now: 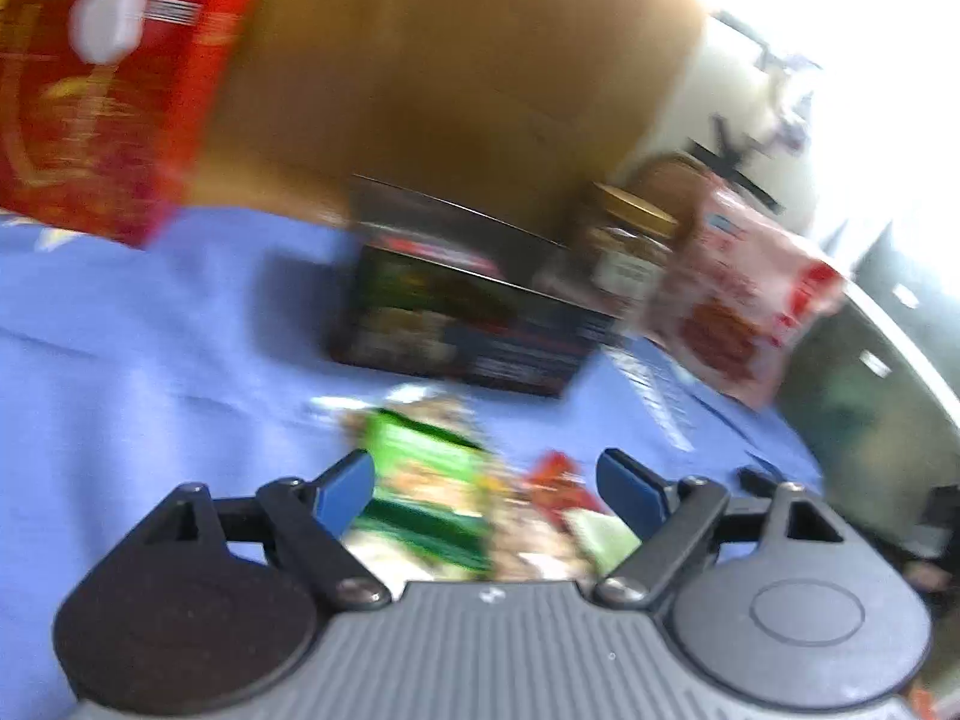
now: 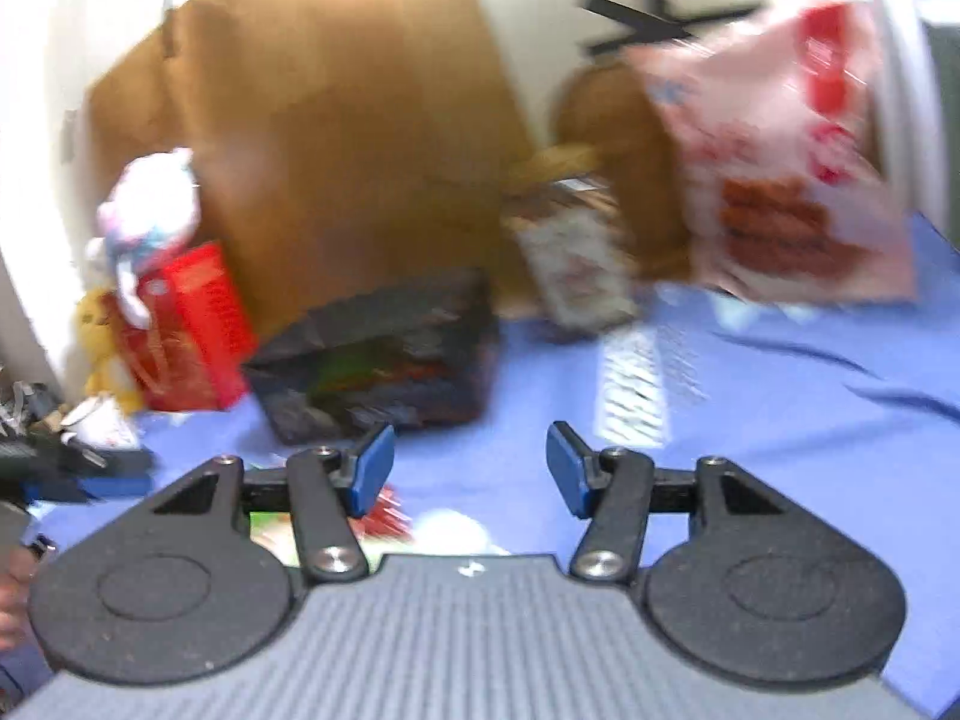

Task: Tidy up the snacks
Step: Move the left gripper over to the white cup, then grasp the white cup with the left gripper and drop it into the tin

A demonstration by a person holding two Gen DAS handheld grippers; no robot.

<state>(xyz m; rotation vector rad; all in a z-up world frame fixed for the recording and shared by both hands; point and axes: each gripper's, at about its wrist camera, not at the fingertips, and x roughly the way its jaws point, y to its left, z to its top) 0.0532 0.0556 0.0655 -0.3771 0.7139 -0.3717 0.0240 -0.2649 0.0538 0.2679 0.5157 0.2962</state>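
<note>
My left gripper (image 1: 486, 489) is open over a green snack packet (image 1: 420, 480) and a small red packet (image 1: 558, 483) that lie on the blue cloth (image 1: 150, 330); its pads do not press on either. Beyond it lies a dark flat box (image 1: 456, 300), then a gold-lidded jar (image 1: 630, 246) and a tilted pink-and-red snack bag (image 1: 738, 294). A red box (image 1: 90, 114) stands at far left. My right gripper (image 2: 470, 468) is open with nothing between its fingers, facing the dark box (image 2: 384, 354), the jar (image 2: 570, 252) and the pink bag (image 2: 774, 168). Both views are blurred.
A tall brown cardboard sheet (image 2: 336, 120) backs the table. A soft toy (image 2: 150, 204) sits on the red box (image 2: 192, 330), with a yellow toy (image 2: 102, 330) beside it. Dark clutter (image 2: 72, 462) lies at the left edge. The cloth's right edge (image 1: 798, 450) drops off.
</note>
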